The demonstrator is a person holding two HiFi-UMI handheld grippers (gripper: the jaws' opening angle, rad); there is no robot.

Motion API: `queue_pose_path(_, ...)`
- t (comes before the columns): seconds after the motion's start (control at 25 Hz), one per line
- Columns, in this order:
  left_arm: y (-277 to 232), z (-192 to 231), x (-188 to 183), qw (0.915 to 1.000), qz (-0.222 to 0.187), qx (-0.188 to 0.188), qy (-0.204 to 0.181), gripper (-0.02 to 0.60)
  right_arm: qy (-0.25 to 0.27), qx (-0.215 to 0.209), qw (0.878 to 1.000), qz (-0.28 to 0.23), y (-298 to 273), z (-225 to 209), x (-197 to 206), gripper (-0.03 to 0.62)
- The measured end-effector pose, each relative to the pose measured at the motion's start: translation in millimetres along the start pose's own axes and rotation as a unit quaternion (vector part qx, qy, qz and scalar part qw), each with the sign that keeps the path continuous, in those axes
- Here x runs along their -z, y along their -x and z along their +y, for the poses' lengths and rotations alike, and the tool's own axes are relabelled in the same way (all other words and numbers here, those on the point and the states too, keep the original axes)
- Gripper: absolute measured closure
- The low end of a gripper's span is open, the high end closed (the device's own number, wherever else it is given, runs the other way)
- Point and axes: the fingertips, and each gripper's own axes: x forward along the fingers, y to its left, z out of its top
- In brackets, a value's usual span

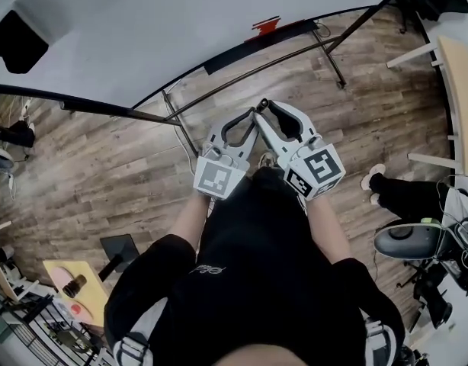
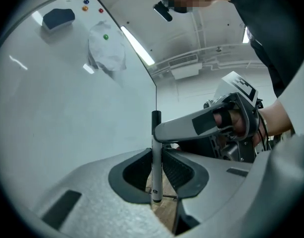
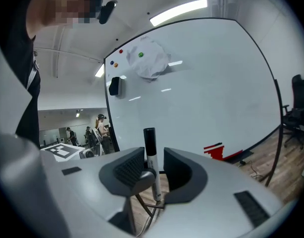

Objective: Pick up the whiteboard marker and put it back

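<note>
A whiteboard marker (image 2: 156, 175) with a white body and a black cap stands upright between the ribbed pads of my left gripper (image 2: 157, 170), which is shut on it. In the right gripper view the same marker (image 3: 150, 143) stands between the jaws of my right gripper (image 3: 154, 170). Those jaws are open, with a gap on each side of it. One right finger (image 2: 191, 125) reaches to the marker just below its cap. In the head view the left gripper (image 1: 248, 122) and right gripper (image 1: 264, 114) meet tip to tip in front of the whiteboard (image 1: 142, 29).
The whiteboard (image 3: 201, 78) carries a black eraser (image 3: 114, 86), small magnets and a crumpled cloth (image 3: 151, 58). A red object (image 1: 266, 25) lies on its tray. Its metal stand (image 1: 333, 48) crosses the wooden floor. An office chair (image 3: 294, 103) and someone's legs (image 1: 402, 193) are at the right.
</note>
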Motion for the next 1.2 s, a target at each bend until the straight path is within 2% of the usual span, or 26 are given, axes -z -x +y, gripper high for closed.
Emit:
queue_pose_path(0.24,1,-6,6,0.9998,0.003,0.019,-0.01,0.514,0.01,-0.001,1.0,0.017,-2,1,12,0.526)
queue_pose_path(0.56,-25,-2,14,0.9995,0.014,-0.027,0.005,0.514,0.013,-0.032,0.999,0.023,-6,-25,12,0.54)
queue_pose_path(0.72,-71,-21,16,0.998,0.027,-0.055,0.016,0.512,0.036,-0.046,0.998,0.022,14,-70,1,0.542)
queue_pose_path(0.92,-137,-51,15,0.9942,0.049,-0.095,0.005,0.512,0.057,-0.054,0.997,0.015,51,-145,-20,0.541)
queue_pose_path(1.2,-197,-87,23,0.985,0.07,-0.151,0.046,0.512,0.136,-0.036,0.99,0.024,100,-234,-38,0.542)
